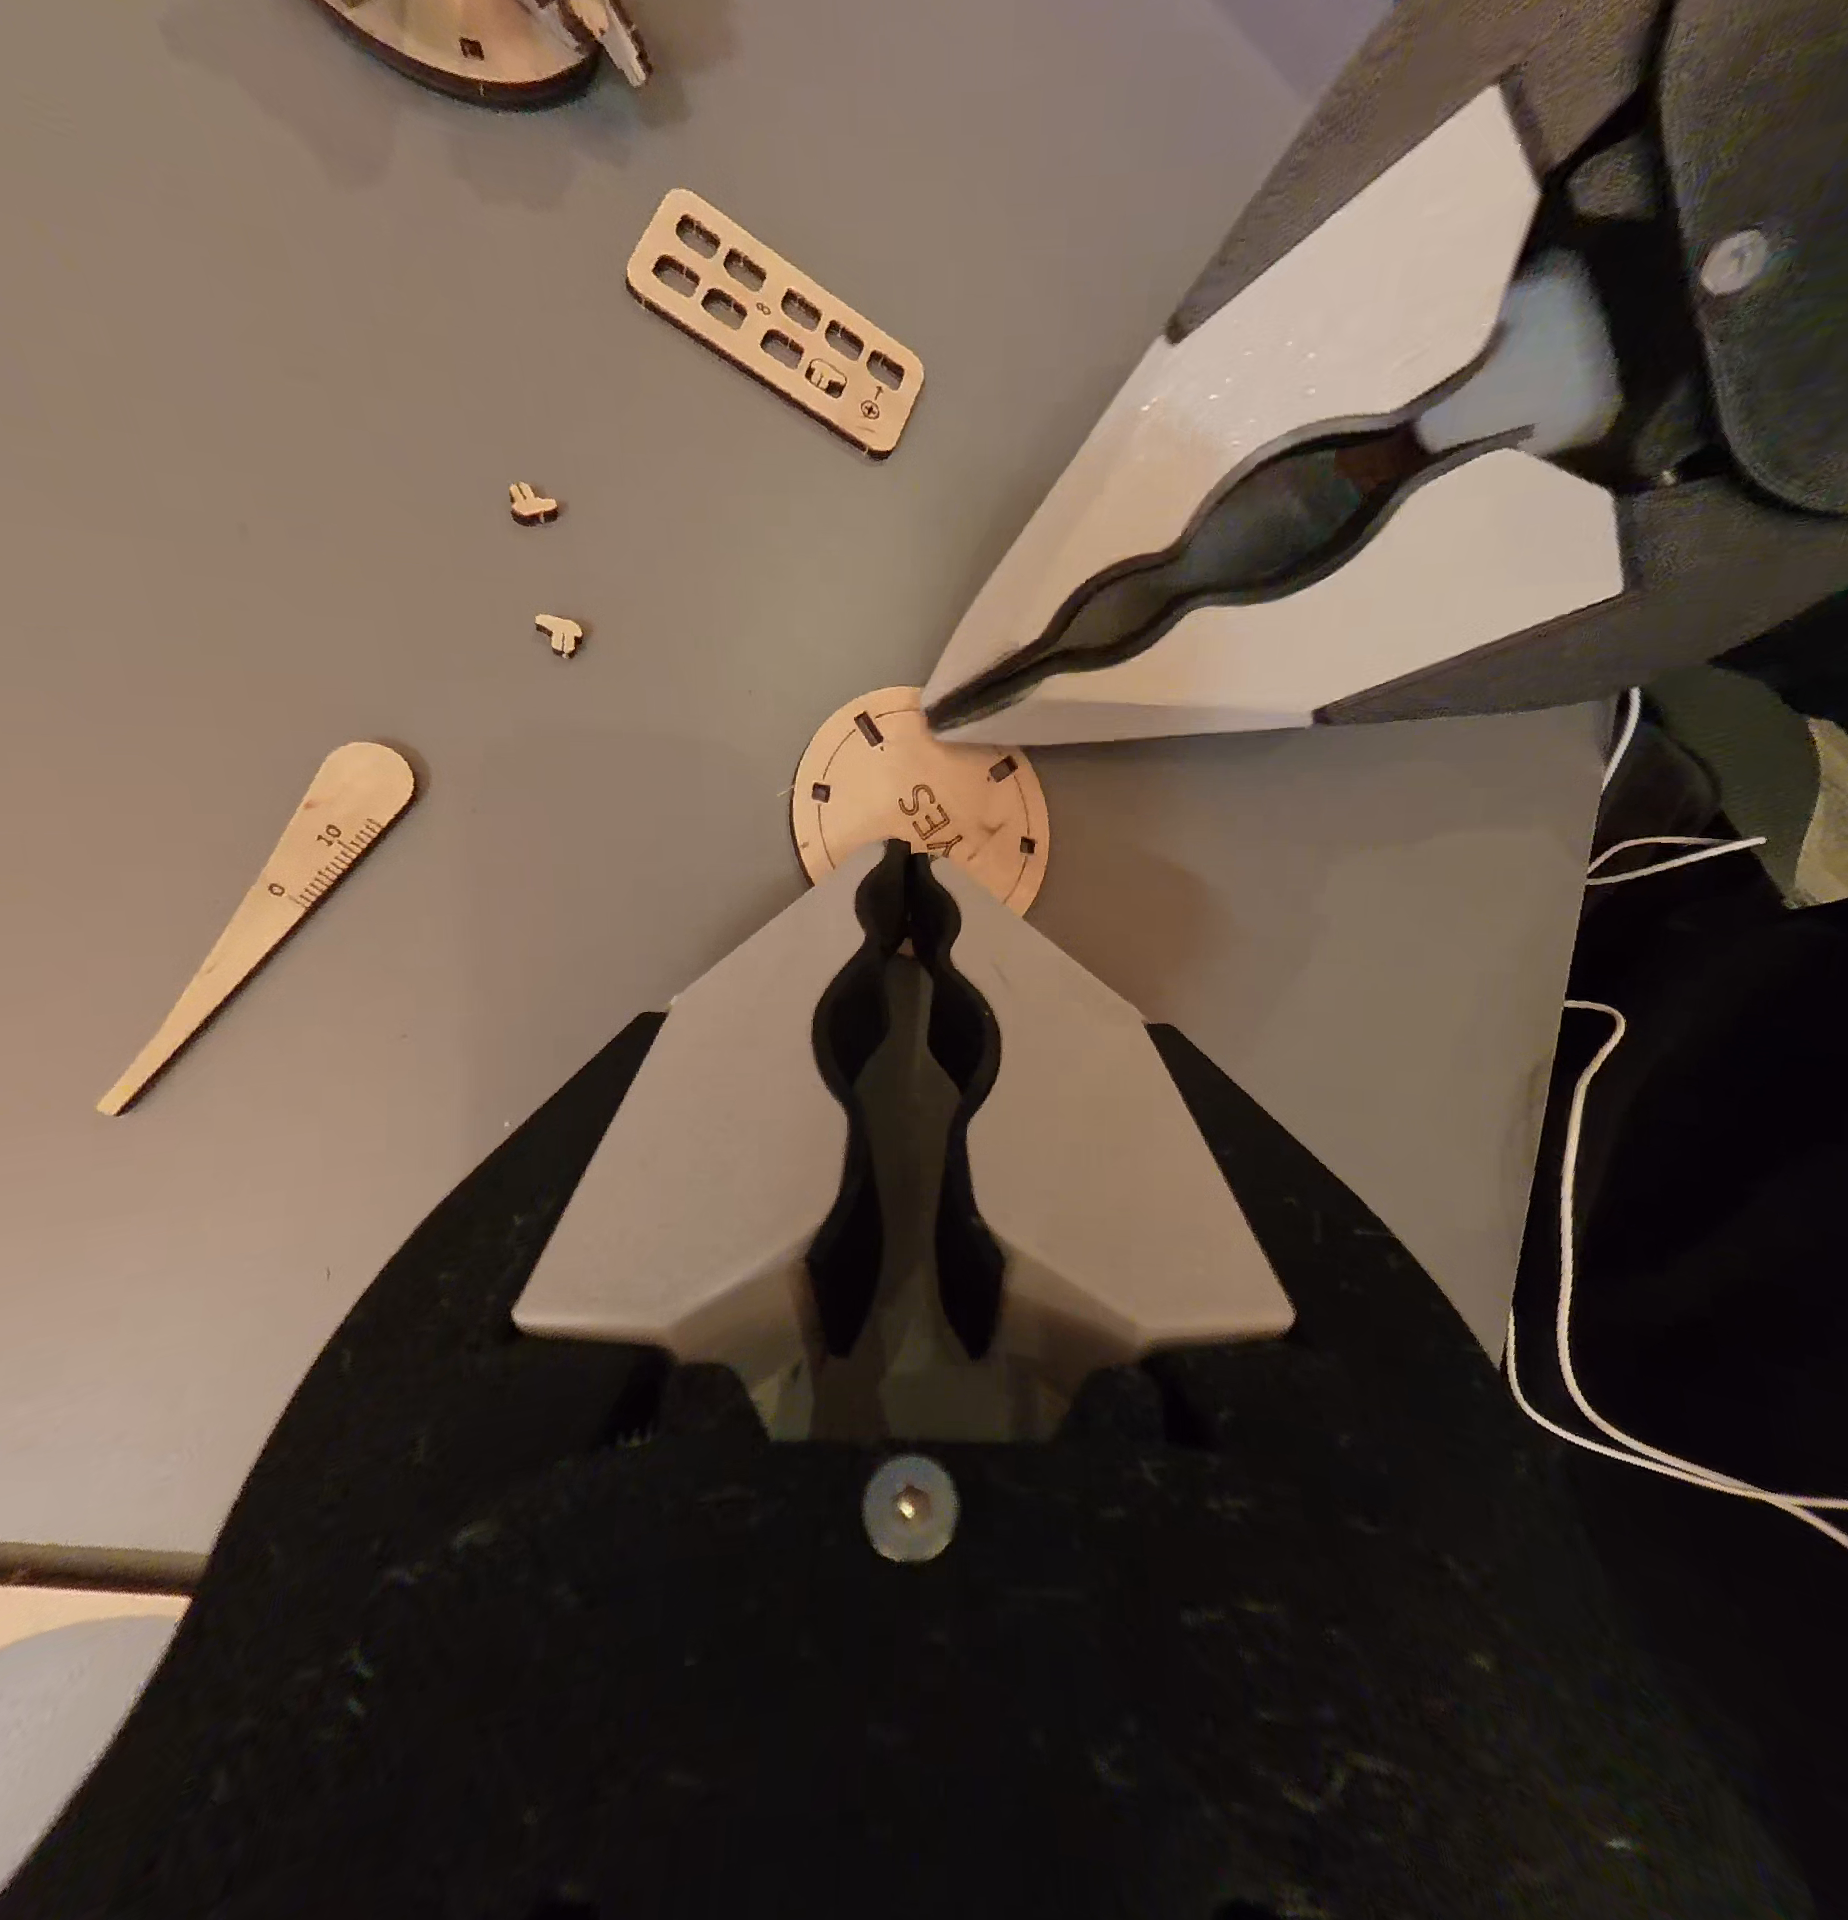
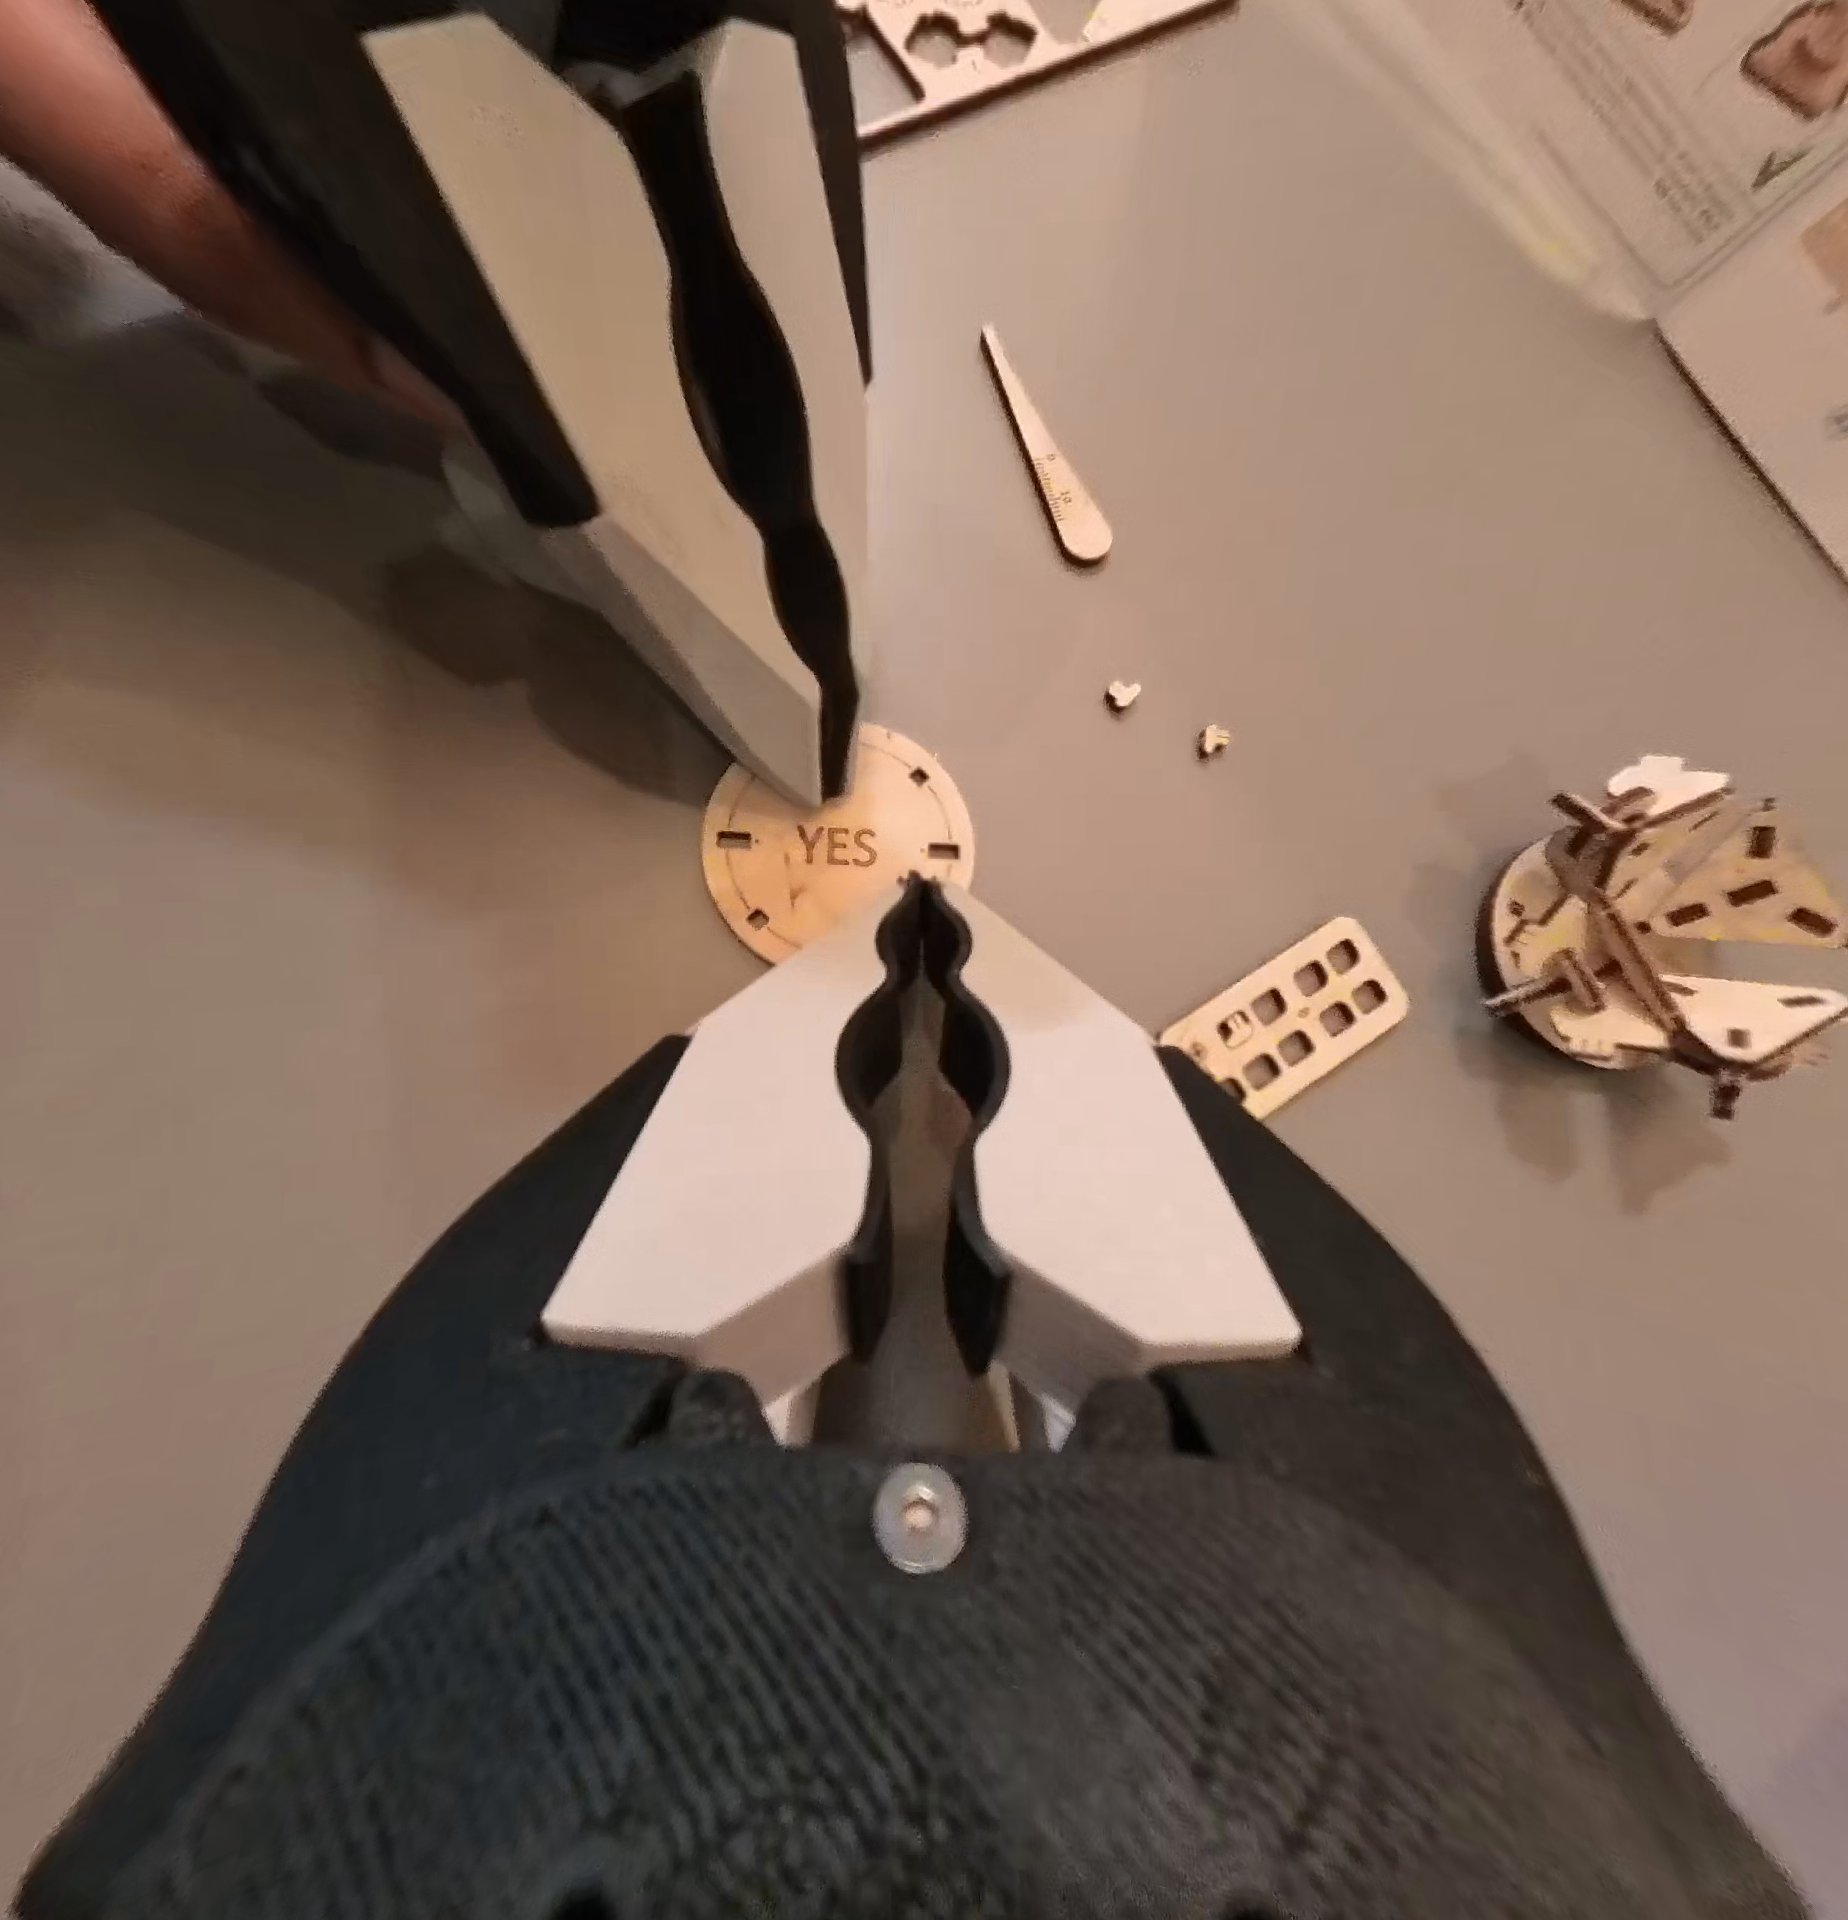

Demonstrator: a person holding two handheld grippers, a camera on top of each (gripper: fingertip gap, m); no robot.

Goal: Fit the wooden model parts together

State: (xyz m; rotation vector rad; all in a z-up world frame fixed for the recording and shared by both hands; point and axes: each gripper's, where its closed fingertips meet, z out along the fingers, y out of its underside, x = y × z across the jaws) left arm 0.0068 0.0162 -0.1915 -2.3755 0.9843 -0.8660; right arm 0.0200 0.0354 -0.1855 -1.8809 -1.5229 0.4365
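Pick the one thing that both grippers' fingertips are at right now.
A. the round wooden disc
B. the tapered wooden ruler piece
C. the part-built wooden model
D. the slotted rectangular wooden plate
A: the left gripper and the right gripper both have their closed tips over the round wooden disc, from opposite sides; the plate, ruler piece and model lie apart.

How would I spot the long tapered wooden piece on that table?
On the grey table, look past the round wooden disc under both gripper tips. The tapered wooden stick lies alone: one rounded end, one point, and engraved ruler ticks, unlike the slotted rectangular plate.
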